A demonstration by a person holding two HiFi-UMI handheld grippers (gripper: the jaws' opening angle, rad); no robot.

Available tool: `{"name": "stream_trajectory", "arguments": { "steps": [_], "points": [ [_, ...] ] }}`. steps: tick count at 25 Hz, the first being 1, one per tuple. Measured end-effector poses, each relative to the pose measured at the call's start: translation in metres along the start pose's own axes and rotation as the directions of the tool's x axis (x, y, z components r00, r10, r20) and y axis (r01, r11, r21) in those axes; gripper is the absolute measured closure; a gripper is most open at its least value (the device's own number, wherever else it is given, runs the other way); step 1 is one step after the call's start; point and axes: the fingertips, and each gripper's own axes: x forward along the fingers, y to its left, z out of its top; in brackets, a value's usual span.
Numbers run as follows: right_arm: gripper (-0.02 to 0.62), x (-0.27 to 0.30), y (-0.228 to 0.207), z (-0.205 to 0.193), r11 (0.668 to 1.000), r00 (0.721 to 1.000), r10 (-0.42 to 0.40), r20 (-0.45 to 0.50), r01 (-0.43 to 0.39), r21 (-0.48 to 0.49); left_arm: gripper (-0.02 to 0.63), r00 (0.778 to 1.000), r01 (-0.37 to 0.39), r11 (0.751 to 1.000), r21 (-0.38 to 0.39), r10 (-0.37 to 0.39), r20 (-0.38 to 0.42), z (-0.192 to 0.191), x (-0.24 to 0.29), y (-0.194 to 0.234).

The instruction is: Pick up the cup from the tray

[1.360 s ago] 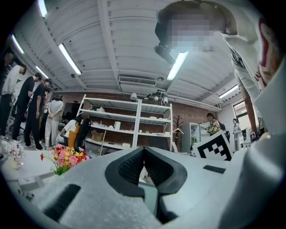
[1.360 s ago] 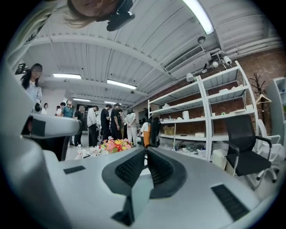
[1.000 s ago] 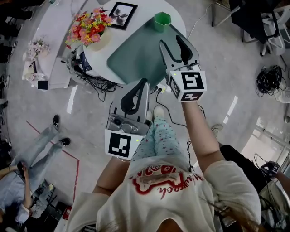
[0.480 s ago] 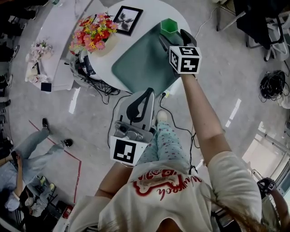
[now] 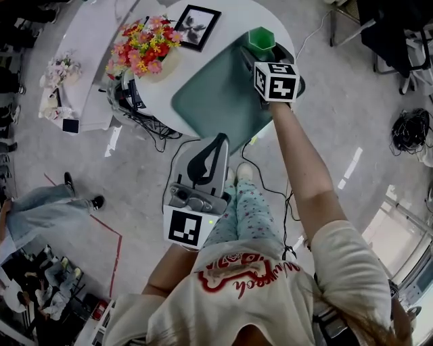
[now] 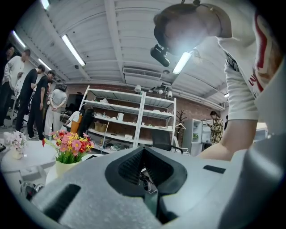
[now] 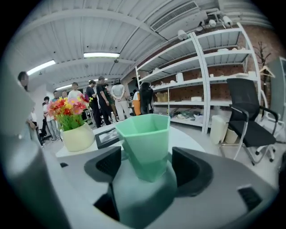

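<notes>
A green faceted cup (image 5: 261, 38) (image 7: 144, 141) stands upright at the far end of the dark green tray (image 5: 215, 94) on the round white table. My right gripper (image 5: 266, 54) (image 7: 147, 166) reaches over the tray, open, with the cup's lower part between its jaws. A gap shows on each side between the pads and the cup. My left gripper (image 5: 216, 140) (image 6: 144, 172) is held low near the person's body, off the table, its jaws shut on nothing.
A vase of flowers (image 5: 145, 48) (image 7: 74, 121) and a framed picture (image 5: 196, 26) (image 7: 106, 137) stand on the white table (image 5: 230, 13) left of the tray. Cables (image 5: 145, 121) hang below the table edge. People (image 7: 105, 100) stand behind, by shelves and an office chair (image 7: 248, 117).
My right gripper has travelled forward over the tray until its jaws stand on either side of the cup. The left gripper has stayed where it was.
</notes>
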Motion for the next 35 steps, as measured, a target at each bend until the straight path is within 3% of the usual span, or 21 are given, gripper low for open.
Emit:
{"name": "stream_trajectory", "arguments": {
  "steps": [4, 5, 15, 21, 26, 31, 35],
  "points": [
    [0.256, 0.001, 0.0, 0.001, 0.998, 1.0, -0.018, 0.018, 0.019, -0.055, 0.594, 1.0, 0.001, 1.0, -0.002, -0.001, -0.007, -0.003, -0.001, 0.0],
    [0.295, 0.001, 0.0, 0.002, 0.998, 1.0, -0.017, 0.023, 0.018, -0.061, 0.594, 1.0, 0.003, 1.0, -0.002, -0.003, -0.009, -0.003, -0.001, 0.0],
    [0.304, -0.03, 0.005, 0.027, 0.997, 0.989, -0.013, 0.15, 0.025, -0.079, 0.594, 1.0, 0.006, 1.0, 0.019, -0.006, -0.003, 0.001, -0.004, -0.003],
    [0.302, -0.096, 0.032, 0.066, 0.999, 0.961, 0.027, 0.275, -0.014, -0.05, 0.593, 1.0, 0.002, 0.999, 0.037, -0.002, 0.021, 0.017, -0.003, -0.001],
    [0.302, -0.163, 0.058, 0.108, 0.998, 0.916, 0.05, 0.397, -0.028, -0.06, 0.594, 0.997, 0.007, 0.996, 0.092, -0.014, 0.081, 0.034, 0.0, 0.001],
    [0.302, -0.223, 0.076, 0.133, 0.994, 0.893, 0.08, 0.443, -0.038, -0.101, 0.594, 0.997, 0.02, 0.995, 0.094, -0.027, 0.077, 0.042, -0.003, -0.01],
    [0.302, -0.266, 0.085, 0.14, 0.994, 0.896, 0.081, 0.437, -0.039, -0.104, 0.594, 0.996, 0.007, 0.997, 0.071, -0.013, 0.086, 0.051, -0.006, -0.013]
  ]
}}
